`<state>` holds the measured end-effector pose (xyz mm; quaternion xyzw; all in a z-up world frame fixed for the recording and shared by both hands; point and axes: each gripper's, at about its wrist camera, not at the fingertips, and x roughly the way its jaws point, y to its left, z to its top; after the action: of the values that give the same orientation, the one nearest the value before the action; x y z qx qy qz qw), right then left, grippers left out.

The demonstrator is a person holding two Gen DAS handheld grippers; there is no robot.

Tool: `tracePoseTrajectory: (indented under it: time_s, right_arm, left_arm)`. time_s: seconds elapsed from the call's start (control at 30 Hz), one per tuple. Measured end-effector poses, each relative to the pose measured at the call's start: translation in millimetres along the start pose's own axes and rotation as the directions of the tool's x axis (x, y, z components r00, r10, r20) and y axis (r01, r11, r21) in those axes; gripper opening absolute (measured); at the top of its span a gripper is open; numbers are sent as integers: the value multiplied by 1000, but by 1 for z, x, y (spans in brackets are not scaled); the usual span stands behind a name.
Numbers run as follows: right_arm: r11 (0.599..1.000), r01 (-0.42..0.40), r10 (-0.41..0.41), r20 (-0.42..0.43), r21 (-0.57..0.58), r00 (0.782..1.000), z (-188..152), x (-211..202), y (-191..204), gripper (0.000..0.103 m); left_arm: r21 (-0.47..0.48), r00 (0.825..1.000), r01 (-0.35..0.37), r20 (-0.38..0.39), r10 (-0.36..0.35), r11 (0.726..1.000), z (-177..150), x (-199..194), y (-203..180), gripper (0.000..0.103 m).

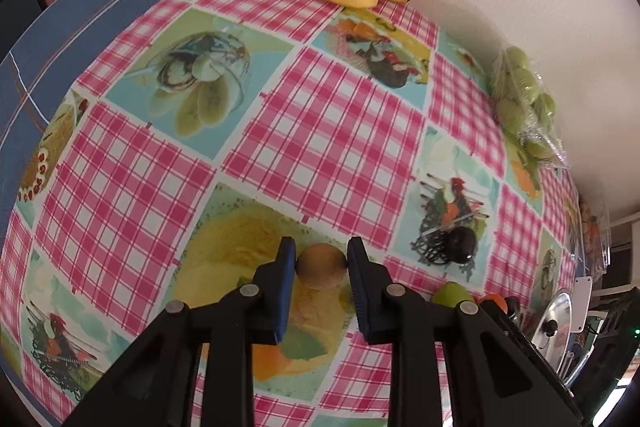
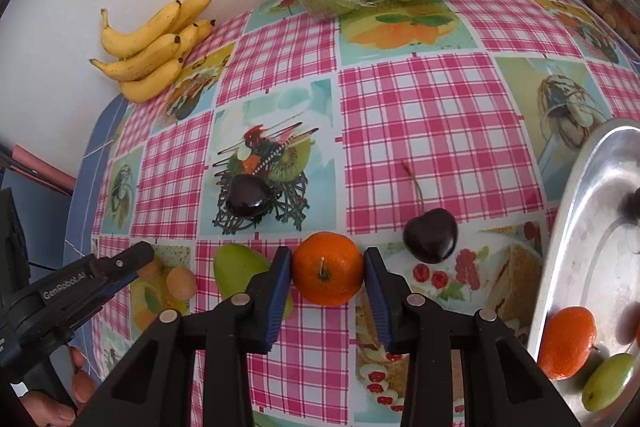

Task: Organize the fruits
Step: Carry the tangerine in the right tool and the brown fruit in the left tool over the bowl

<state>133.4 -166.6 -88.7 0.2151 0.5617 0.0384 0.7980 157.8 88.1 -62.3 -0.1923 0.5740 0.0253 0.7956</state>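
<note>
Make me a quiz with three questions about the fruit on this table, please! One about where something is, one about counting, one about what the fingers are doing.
1. Where are the bananas?
A. On the metal tray
B. At the table's far edge, by the wall
C. Inside the plastic pack

2. How many dark cherries lie on the tablecloth?
A. Two
B. Four
C. None

3. What are the right gripper's fingers doing?
A. Hanging wide open over nothing
B. Holding a banana
C. Pressing on the orange tangerine

Answers:
1. B, they lie against the white wall.
2. A, one cherry lies on a printed picture and another cherry beside the tangerine.
3. C, both blue pads touch its sides.
</note>
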Motion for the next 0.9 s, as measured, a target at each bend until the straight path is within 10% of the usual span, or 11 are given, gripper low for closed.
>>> tracePoseTrajectory:
  time_s: [0.9]
  right_arm:
    - [998, 61, -62, 52, 19, 997, -22, -87, -3, 39]
  left_arm:
    - [125, 997, 27, 68, -35, 992, -33, -58, -56, 27]
